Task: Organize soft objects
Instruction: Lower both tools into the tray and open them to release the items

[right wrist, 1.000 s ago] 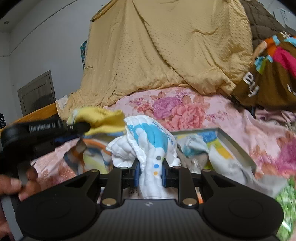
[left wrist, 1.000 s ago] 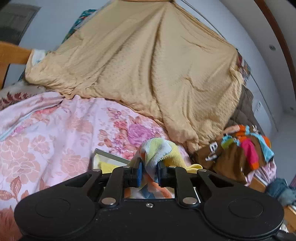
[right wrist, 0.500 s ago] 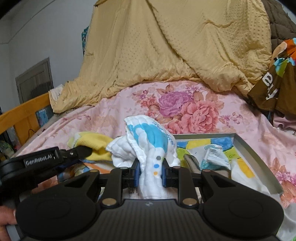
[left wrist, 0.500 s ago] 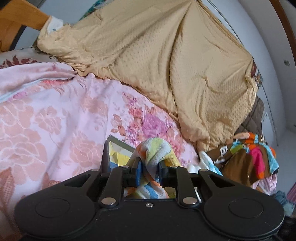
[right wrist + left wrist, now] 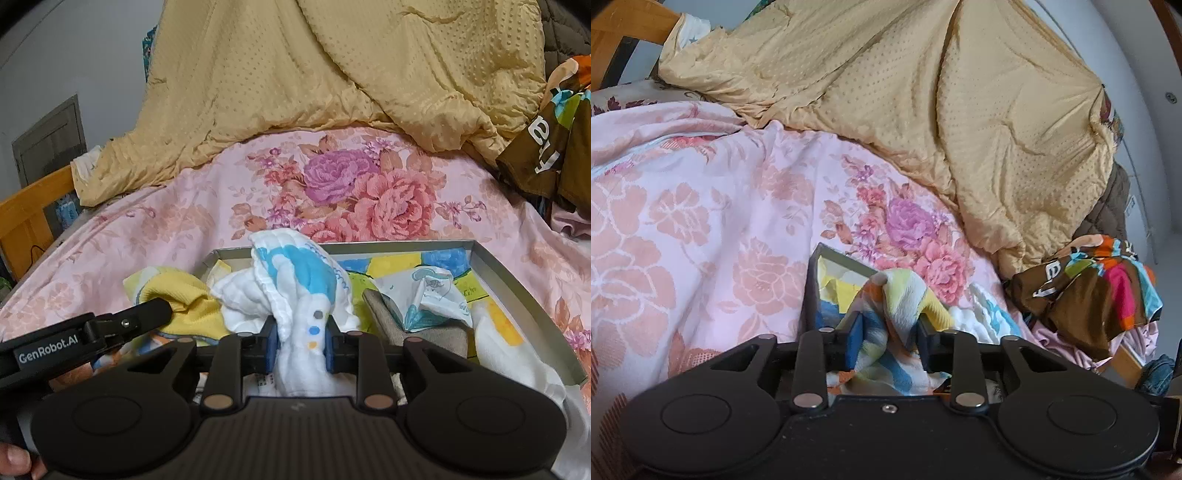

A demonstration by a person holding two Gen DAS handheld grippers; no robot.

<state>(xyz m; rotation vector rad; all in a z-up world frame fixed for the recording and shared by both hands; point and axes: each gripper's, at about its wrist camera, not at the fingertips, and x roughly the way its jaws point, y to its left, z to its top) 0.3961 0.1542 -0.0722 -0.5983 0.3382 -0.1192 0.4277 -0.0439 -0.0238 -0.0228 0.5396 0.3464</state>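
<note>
My left gripper (image 5: 887,341) is shut on a multicoloured striped cloth (image 5: 897,295) with a yellow corner, held at the left end of a grey metal tray (image 5: 812,291). My right gripper (image 5: 300,349) is shut on a white quilted cloth with blue print (image 5: 295,280), held over the same tray (image 5: 517,291). The left gripper's finger (image 5: 122,323) shows in the right wrist view, with the yellow cloth (image 5: 181,299) beside it. Several more cloths (image 5: 424,299) lie in the tray. The white cloth also shows in the left wrist view (image 5: 986,314).
The tray rests on a pink floral bedspread (image 5: 701,229). A tan quilt (image 5: 923,92) is heaped at the back. A brown multicoloured garment (image 5: 1089,291) lies to the right. A wooden bed frame (image 5: 33,218) is at the left.
Both grippers have lowered toward the tray with their cloths. The left gripper's jaws stand a little wider around its cloth.
</note>
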